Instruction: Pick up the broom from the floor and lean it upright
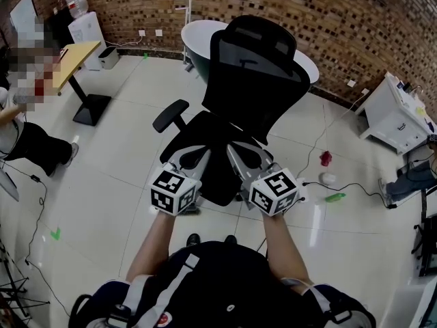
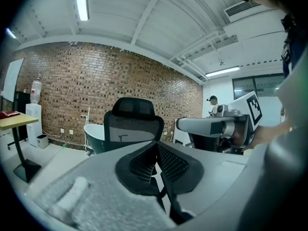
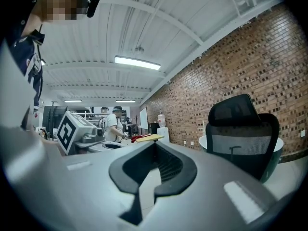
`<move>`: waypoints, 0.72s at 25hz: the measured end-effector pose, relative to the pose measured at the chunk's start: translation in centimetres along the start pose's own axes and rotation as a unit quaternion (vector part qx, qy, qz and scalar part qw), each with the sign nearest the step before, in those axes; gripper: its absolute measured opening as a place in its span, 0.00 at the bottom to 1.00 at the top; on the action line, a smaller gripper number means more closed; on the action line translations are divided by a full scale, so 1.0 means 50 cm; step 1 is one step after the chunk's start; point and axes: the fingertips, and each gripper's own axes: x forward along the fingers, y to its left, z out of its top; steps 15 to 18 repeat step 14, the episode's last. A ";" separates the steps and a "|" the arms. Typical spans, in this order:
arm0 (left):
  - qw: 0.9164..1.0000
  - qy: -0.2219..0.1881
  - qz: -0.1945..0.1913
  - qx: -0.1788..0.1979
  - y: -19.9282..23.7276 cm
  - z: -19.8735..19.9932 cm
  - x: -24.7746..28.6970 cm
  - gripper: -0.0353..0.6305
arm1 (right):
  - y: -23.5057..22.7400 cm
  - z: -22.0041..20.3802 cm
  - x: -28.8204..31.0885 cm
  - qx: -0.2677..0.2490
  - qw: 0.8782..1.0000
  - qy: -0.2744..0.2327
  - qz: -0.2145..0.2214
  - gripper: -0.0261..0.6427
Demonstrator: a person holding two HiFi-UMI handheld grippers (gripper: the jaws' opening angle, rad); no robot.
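Wall: red brick
Floor: glossy white tiles
Furniture: black mesh office chair, white tub, wooden desk
Light: ceiling tube lamp

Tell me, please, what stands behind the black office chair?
A white tub stands behind the office chair, before the brick wall; the chair's back hides its middle part.

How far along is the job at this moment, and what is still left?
Done: nothing; no broom shows in any view. In hand: nothing; the left hand-held gripper and right hand-held gripper are shut and empty in front of the black office chair. Left: find the broom, grip it, lift it, lean it upright.
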 end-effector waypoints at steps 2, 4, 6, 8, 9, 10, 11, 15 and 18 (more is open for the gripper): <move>1.000 0.000 -0.003 0.000 -0.002 -0.002 0.001 0.06 | 0.001 -0.001 -0.002 -0.002 1.000 0.000 0.000 0.04; 1.000 0.001 -0.007 0.000 -0.004 -0.005 0.002 0.06 | 0.001 -0.001 -0.003 -0.002 1.000 0.000 -0.002 0.04; 1.000 0.002 -0.010 0.000 -0.005 -0.005 0.004 0.06 | -0.001 0.001 -0.004 -0.002 1.000 -0.001 -0.004 0.04; 1.000 0.002 -0.013 0.002 -0.007 -0.005 0.006 0.06 | -0.002 0.004 -0.004 -0.002 1.000 -0.003 -0.005 0.04; 1.000 0.002 -0.015 0.003 -0.008 -0.005 0.007 0.06 | -0.002 0.005 -0.005 -0.002 1.000 -0.004 -0.005 0.04; 1.000 0.003 -0.016 0.004 -0.009 -0.005 0.008 0.06 | -0.002 0.006 -0.005 -0.002 1.000 -0.004 -0.005 0.04; 1.000 0.004 -0.016 0.004 -0.009 -0.006 0.008 0.06 | -0.002 0.006 -0.005 -0.002 1.000 -0.004 -0.005 0.04; 1.000 0.005 -0.018 0.005 -0.010 -0.008 0.011 0.06 | -0.003 0.007 -0.006 -0.003 1.000 -0.005 -0.004 0.04; 1.000 0.005 -0.018 0.005 -0.010 -0.008 0.011 0.06 | -0.003 0.007 -0.006 -0.003 1.000 -0.005 -0.004 0.04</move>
